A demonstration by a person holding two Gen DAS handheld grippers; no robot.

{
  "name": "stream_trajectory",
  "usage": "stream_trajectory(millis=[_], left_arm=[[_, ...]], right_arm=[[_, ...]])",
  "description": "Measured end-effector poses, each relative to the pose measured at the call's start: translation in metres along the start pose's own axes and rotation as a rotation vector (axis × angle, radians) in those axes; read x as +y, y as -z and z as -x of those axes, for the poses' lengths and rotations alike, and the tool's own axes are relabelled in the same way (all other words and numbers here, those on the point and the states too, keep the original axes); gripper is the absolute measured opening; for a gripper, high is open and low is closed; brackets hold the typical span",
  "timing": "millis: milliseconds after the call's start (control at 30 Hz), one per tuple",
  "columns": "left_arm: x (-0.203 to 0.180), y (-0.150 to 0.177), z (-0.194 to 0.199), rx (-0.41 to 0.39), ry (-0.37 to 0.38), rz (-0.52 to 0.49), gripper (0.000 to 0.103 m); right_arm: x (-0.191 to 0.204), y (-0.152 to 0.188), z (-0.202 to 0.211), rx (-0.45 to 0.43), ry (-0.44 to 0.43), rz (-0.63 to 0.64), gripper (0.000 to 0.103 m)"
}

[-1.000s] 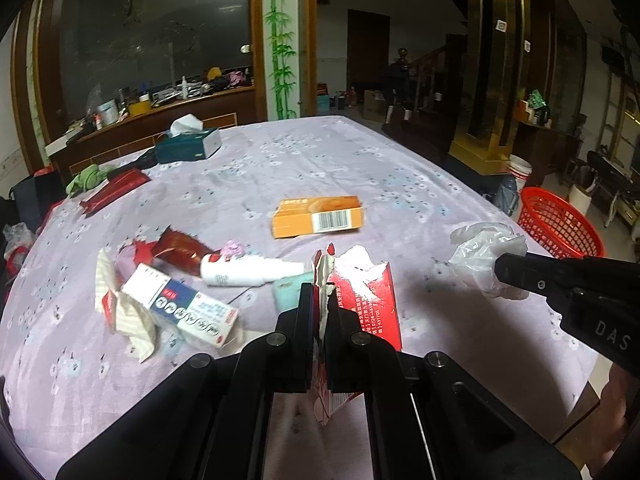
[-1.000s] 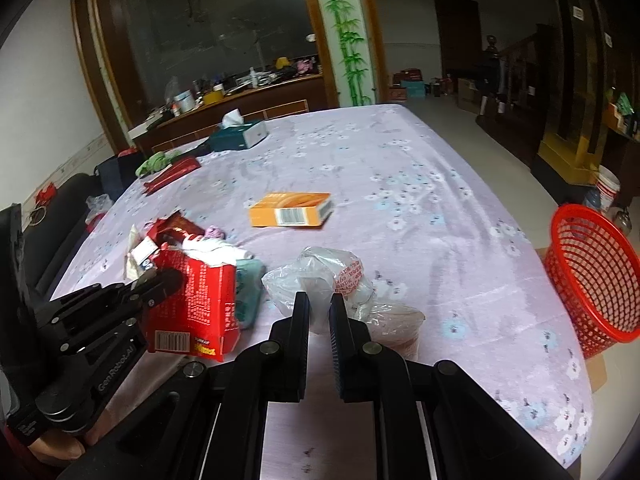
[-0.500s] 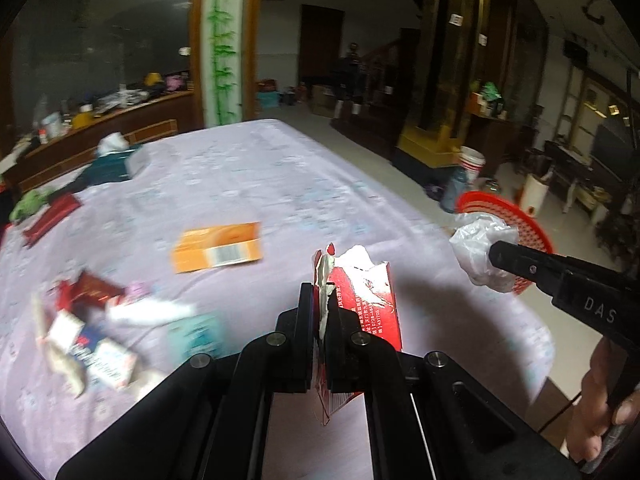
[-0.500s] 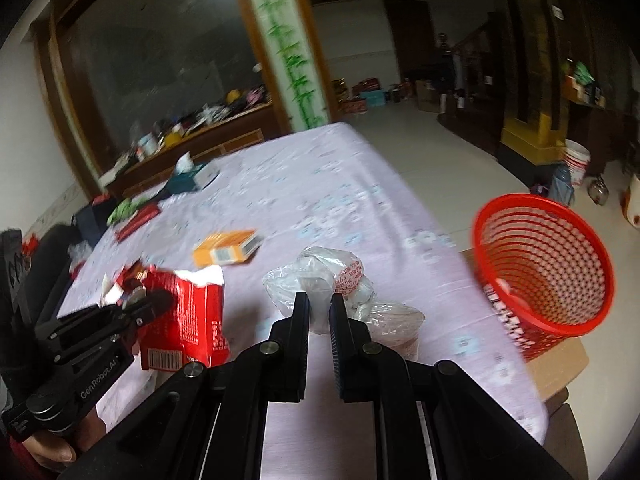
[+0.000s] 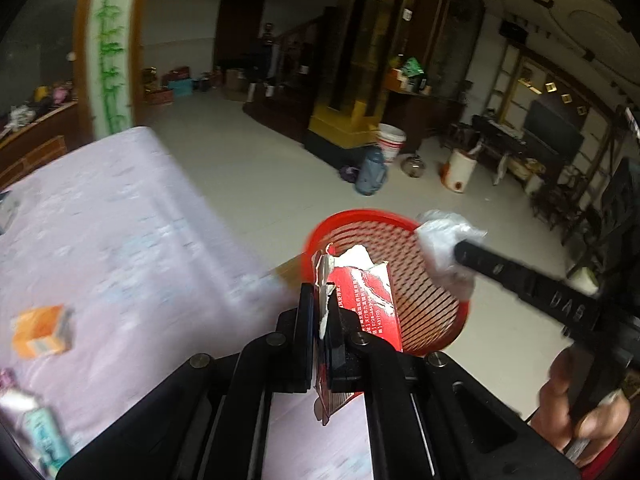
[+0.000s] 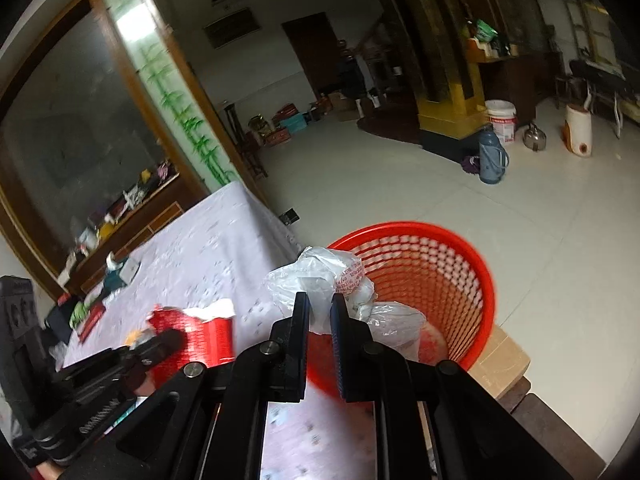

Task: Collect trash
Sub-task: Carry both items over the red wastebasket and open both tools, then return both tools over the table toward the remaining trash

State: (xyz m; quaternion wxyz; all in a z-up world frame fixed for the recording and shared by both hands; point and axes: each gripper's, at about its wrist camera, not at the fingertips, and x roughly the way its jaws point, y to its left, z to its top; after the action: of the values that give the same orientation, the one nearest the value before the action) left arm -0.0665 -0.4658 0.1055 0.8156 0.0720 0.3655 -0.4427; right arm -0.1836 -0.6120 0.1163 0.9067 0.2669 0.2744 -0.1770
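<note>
My left gripper [image 5: 323, 304] is shut on a torn red carton [image 5: 362, 300] and holds it in the air at the near rim of a red mesh basket [image 5: 424, 292]. The carton also shows in the right wrist view [image 6: 200, 336]. My right gripper [image 6: 320, 312] is shut on a crumpled clear plastic bag [image 6: 340, 284] and holds it over the basket's [image 6: 452, 280] near left rim. In the left wrist view the bag [image 5: 444, 240] hangs from the right gripper's tip above the basket's far right rim.
The table with a lilac flowered cloth [image 5: 120, 240] lies to the left, with an orange box [image 5: 40, 336] and other packets on it. The basket stands on the tiled floor beside a wooden stool [image 6: 504, 364]. A white bucket [image 5: 390, 142] and a thermos [image 5: 372, 172] stand farther off.
Both grippers have swung right, away from over the table to the red basket, still holding the carton and the bag. The basket is now close below them.
</note>
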Motion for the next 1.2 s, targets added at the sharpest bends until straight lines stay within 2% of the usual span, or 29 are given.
stream_trajectory(millis=[67,133,200,233,267,300,400,467,700,800,1067,1200], left_arm=[[-0.009,-0.009,-0.019,0.019,0.011,0.001,0.004],[-0.015,-0.014,-0.038,0.041,0.012,0.008,0.008],[-0.016,-0.014,-0.055,0.081,-0.007,0.014,0.043],[-0.014,-0.012,-0.058,0.08,-0.012,0.022,0.045],[-0.014,-0.012,-0.058,0.071,-0.016,0.023,0.045],[-0.015,-0.012,-0.057,0.067,-0.022,0.015,0.045],[-0.015,-0.01,-0.043,0.051,-0.02,0.003,0.045],[-0.014,-0.006,-0.027,0.022,-0.068,-0.023,0.046],[0.014,0.029,0.036,-0.011,-0.111,-0.028,0.047],[0.037,0.052,0.059,-0.003,-0.177,-0.012,0.047],[0.129,0.111,0.115,0.032,-0.295,0.139,0.047],[0.183,0.131,0.143,0.034,-0.36,0.267,0.047]], right_arm=[[-0.012,-0.006,-0.004,0.005,0.01,-0.026,0.013],[-0.023,-0.013,-0.01,0.014,0.014,-0.035,0.013],[-0.034,-0.018,-0.017,0.027,0.036,-0.063,0.022],[-0.038,-0.02,-0.019,0.035,0.032,-0.067,0.026],[-0.04,-0.021,-0.019,0.039,0.029,-0.069,0.034],[-0.043,-0.023,-0.018,0.035,0.034,-0.072,0.037],[-0.04,-0.023,-0.009,0.019,0.053,-0.041,0.037],[-0.036,-0.022,-0.005,0.014,0.046,-0.03,0.037],[0.01,0.004,0.002,0.054,-0.027,0.08,0.037],[0.041,0.024,0.0,0.078,-0.062,0.129,0.037],[0.119,0.079,-0.021,0.177,-0.169,0.222,0.037],[0.159,0.107,-0.032,0.23,-0.207,0.277,0.037]])
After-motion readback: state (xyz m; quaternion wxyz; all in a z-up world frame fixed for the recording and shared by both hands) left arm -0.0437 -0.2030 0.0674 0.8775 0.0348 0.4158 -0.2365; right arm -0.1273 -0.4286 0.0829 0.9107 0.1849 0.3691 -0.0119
